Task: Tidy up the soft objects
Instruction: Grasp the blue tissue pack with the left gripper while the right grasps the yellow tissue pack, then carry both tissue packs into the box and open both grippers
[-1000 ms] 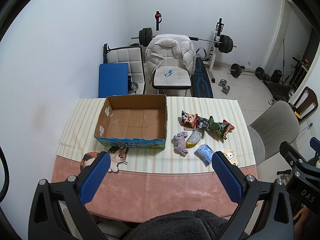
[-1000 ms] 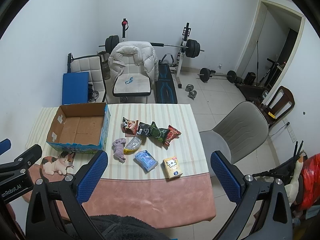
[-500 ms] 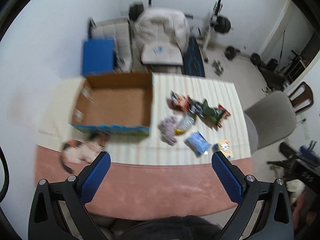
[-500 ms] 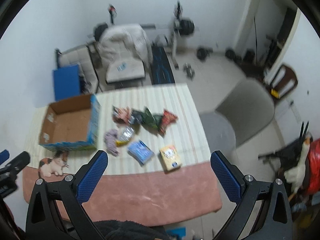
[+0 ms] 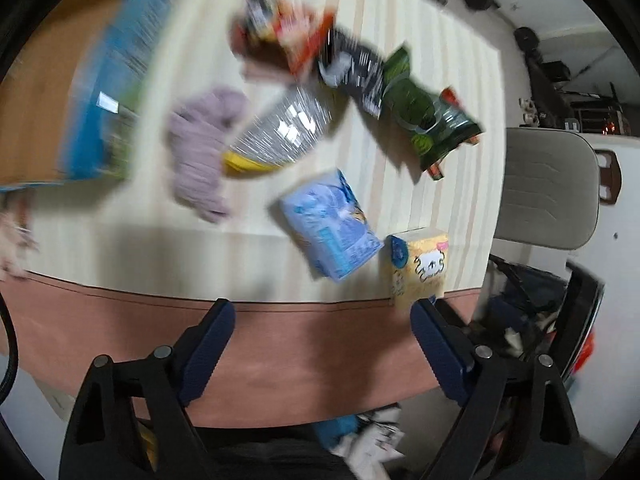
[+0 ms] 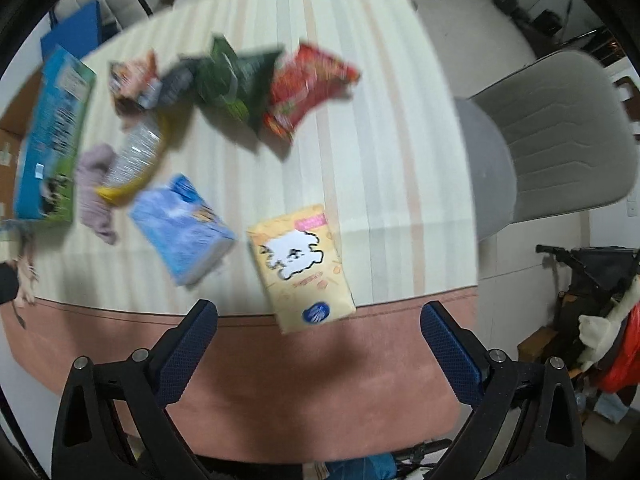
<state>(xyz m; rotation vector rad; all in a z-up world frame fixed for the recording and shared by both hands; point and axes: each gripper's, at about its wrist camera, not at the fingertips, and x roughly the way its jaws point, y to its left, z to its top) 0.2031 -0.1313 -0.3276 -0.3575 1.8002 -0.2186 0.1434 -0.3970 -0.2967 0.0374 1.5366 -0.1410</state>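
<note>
Left gripper (image 5: 323,338) is held wide open, nothing gripped; blue pads (image 5: 206,350) are spread far apart, angled outward from black finger frames. Right gripper (image 6: 319,342) is likewise held wide open and empty, blue pads (image 6: 450,354) splayed the same way. Both are pointed steeply downward and held in the air, with no contact made. Hands and arms are not seen.

Both hand-held grippers lowered and tilted toward the desk (image 6: 392,168) since one second ago. Left hand-held gripper (image 5: 322,346) now above the near edge, facing the blue pack (image 5: 330,226). Right hand-held gripper (image 6: 318,346) now facing the yellow pack (image 6: 302,268). Back wall and gym gear gone from both views.
</note>
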